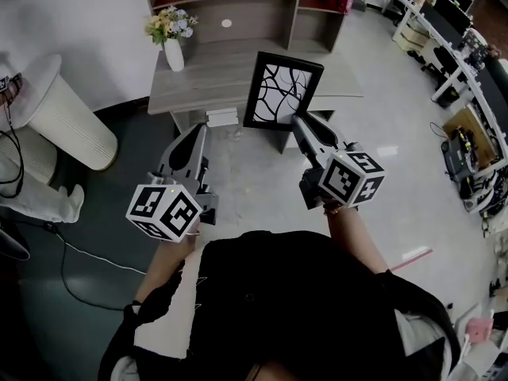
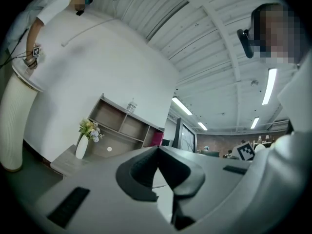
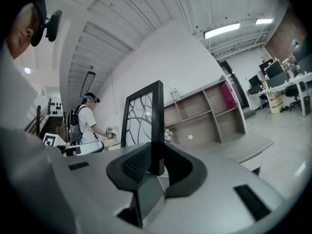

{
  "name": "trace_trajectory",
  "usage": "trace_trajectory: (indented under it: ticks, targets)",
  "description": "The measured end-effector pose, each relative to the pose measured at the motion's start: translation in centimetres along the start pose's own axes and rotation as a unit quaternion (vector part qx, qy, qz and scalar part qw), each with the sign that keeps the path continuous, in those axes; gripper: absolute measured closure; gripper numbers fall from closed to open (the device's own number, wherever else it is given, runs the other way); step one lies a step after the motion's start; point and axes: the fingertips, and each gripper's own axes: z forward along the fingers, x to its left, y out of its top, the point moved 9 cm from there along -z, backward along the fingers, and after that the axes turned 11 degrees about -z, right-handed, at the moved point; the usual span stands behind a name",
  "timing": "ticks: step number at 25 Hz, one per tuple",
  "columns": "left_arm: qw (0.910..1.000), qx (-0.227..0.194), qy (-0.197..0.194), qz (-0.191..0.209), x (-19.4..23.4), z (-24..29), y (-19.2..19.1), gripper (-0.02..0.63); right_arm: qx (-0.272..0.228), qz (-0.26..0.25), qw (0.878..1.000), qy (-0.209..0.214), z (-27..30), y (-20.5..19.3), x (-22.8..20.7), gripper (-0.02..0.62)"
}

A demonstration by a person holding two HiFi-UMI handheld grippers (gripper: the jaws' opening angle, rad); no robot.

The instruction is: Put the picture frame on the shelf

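Note:
The picture frame (image 1: 282, 94), black with a black-and-white branching pattern, is held upright in the air in front of the low grey table (image 1: 214, 82). My right gripper (image 1: 300, 125) is shut on its lower right edge; in the right gripper view the frame's edge (image 3: 156, 130) sits clamped between the two pads. The wooden shelf (image 1: 238, 6) with open compartments stands behind the table, also seen in the right gripper view as the shelf (image 3: 204, 116). My left gripper (image 1: 198, 129) hovers to the left of the frame, shut with nothing in it (image 2: 158, 150).
A white vase of flowers (image 1: 172, 42) stands on the table's left end. A white ribbed column (image 1: 63, 117) stands at the far left, with a cable on the floor. Office desks (image 1: 460, 46) line the right side. Another person (image 3: 87, 123) stands by the wall.

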Motion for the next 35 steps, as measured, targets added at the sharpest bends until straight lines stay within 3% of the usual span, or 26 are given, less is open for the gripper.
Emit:
trace_trajectory:
  ticks: [4, 13, 18, 23, 28, 32, 35]
  targets:
    - [0.9997, 0.012, 0.018, -0.011, 0.6, -2.3, -0.8, 0.595, 0.014, 0.005, 1.0, 0.006, -0.7, -1.4, 2.0, 0.509]
    - [0.9989, 0.039, 0.014, -0.023, 3.1, 3.1, -1.9, 0.595, 0.047, 0.039, 0.998, -0.014, 2.8, -3.5, -2.9, 0.509]
    - [0.9984, 0.051, -0.004, -0.024, 9.1, 8.9, 1.7, 0.595, 0.044, 0.046, 0.997, -0.039, 10.4, -2.4, -4.3, 0.509]
    - [0.9981, 0.058, -0.01, -0.02, 9.4, 9.7, 1.4, 0.595, 0.043, 0.048, 0.997, -0.047, 10.3, -3.0, -4.6, 0.509]
    - [0.9965, 0.072, -0.031, -0.03, 17.8, 17.5, 7.7, 0.595, 0.04, 0.051, 0.995, -0.07, 21.9, -0.3, -5.6, 0.509]
    - [0.9967, 0.067, -0.041, -0.023, 16.4, 16.6, 6.5, 0.595, 0.036, 0.055, 0.995, -0.073, 19.8, -1.2, -5.7, 0.509]
    - [0.9966, 0.064, -0.048, -0.021, 18.6, 18.2, 8.0, 0.595, 0.031, 0.051, 0.995, -0.077, 22.6, -0.8, -5.8, 0.509]
